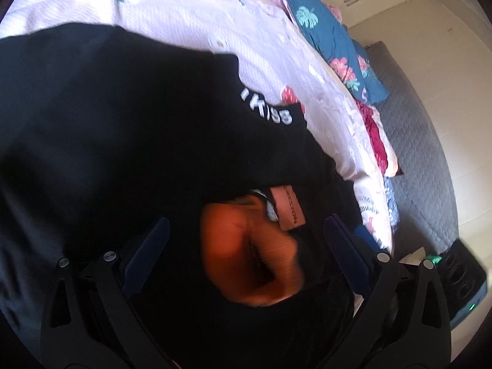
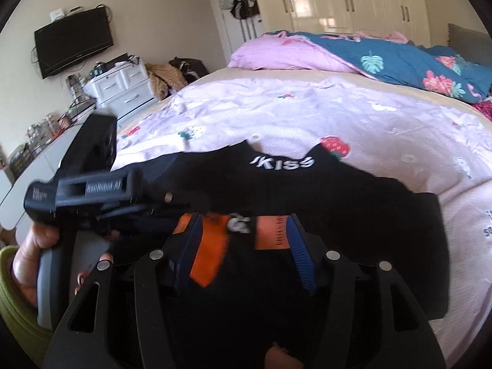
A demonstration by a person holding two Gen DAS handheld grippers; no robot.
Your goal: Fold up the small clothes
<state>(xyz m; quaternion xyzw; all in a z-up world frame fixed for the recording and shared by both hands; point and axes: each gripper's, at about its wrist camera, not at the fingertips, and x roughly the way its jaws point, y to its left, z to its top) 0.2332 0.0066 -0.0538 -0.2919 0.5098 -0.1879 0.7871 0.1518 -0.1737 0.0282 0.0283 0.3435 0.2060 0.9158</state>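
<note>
Through my left wrist camera, my left gripper [image 1: 246,240] stands wide open, its two dark blue pads far apart and closed on nothing. Between them lies the neck of the black garment [image 1: 107,129], where the orange lining [image 1: 246,246] shows, blurred, with a pinkish label [image 1: 287,207] just beyond it. The garment is spread flat on the pink bedsheet [image 1: 190,9] and stretches away from my fingers toward the upper left. White lettering [image 1: 266,110] sits on its far edge. I cannot tell whether my pads touch the cloth. A blue floral quilt [image 1: 326,27] lies bunched at the bed's far side.

Through my right wrist camera, my right gripper [image 2: 243,240] is moderately open, ribbed blue pads either side of the same orange neck area [image 2: 212,246] of the garment [image 2: 338,203]. The cloth sits between the fingers, but they are not pinched on it. The garment's long axis runs left to right across the sheet [image 2: 307,113], the white lettering [image 2: 281,163] near its far edge. My left gripper [image 2: 184,201] reaches in from the left, blurred, its fingertips over the collar. A television [image 2: 73,41] hangs on the far wall.
</note>
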